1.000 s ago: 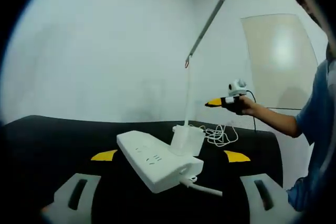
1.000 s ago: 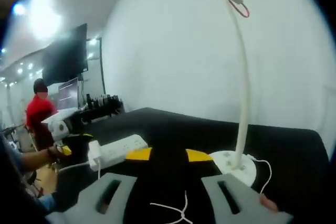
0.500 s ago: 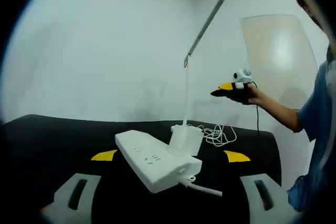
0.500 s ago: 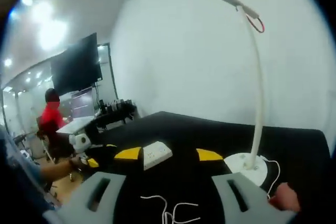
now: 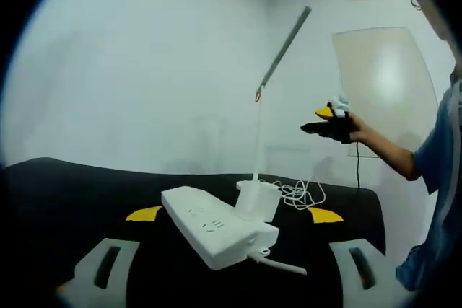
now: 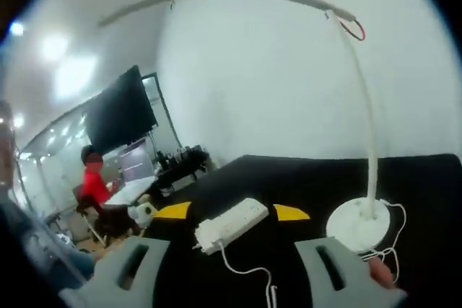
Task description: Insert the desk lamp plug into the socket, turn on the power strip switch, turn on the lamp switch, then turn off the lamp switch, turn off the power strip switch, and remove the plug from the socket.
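Left gripper view: my left gripper (image 5: 229, 214), grey jaws with yellow tips, is spread wide and holds nothing. The long white plastic power strip (image 5: 216, 225) lies on the black table (image 5: 65, 200) right between the two fingertips, angled, its near end toward me with a white cable (image 5: 278, 265) leaving it toward the right finger. Just beyond the strip, past the fingertips, stands the white desk lamp (image 5: 258, 142): round base, thin upright stem, slim grey head tilted up and to the right, small red loop at the joint. A loose coil of thin white lamp cord (image 5: 299, 194) lies on the table beside the base, beyond the right fingertip. My right gripper (image 5: 328, 119) is held up in the air well above that fingertip, in a gloved hand; from this side I cannot tell how its jaws stand.

Right gripper view: same gripper's jaws are spread apart, empty. Power strip (image 6: 229, 223) sits on the table (image 6: 303, 178) between the two yellow fingertips, slightly beyond them, cable trailing back toward me. Lamp base (image 6: 359, 223) is beyond the right fingertip, stem arching up and over to the left. I can't make out the plug. Past the left finger, a person in a red top (image 6: 94, 189) near a dark wall screen (image 6: 119, 110).
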A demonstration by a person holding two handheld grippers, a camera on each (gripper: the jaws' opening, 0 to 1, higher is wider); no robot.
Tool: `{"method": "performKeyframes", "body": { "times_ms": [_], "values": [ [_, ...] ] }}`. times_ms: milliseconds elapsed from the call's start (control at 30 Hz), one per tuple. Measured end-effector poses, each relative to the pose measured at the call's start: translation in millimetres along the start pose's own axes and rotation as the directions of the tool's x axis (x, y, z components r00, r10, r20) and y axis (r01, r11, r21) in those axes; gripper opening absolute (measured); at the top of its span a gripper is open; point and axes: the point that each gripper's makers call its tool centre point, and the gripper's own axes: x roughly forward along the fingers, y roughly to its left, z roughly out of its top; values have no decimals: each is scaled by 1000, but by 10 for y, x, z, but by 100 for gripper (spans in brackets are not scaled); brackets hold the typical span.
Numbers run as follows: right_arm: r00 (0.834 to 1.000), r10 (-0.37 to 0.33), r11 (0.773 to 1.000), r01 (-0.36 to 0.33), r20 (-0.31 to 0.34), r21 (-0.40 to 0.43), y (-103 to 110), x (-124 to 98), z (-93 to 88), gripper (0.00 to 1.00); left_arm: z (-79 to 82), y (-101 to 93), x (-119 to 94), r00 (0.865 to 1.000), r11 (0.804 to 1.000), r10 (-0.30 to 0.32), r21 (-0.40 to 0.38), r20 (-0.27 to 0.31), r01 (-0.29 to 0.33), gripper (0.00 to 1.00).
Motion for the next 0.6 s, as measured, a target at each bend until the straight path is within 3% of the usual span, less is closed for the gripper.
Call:
{"method": "performKeyframes", "body": {
  "times_ms": [167,300,467,600],
  "values": [
    [1000,15,999,-16,12,32,177,-51,79,43,-31,-62,10,1000,1000,-16,8,-22,16,74],
    [996,61,994,-67,70,81,409,-125,234,43,-6,-48,6,1000,1000,-21,6,-10,22,74],
    [994,83,991,-90,75,101,487,-201,401,43,1,-12,10,999,1000,-31,6,-8,31,74],
    [990,127,980,-134,54,146,701,-204,392,43,-4,33,26,999,999,-37,7,-10,37,74]
  ]
}}
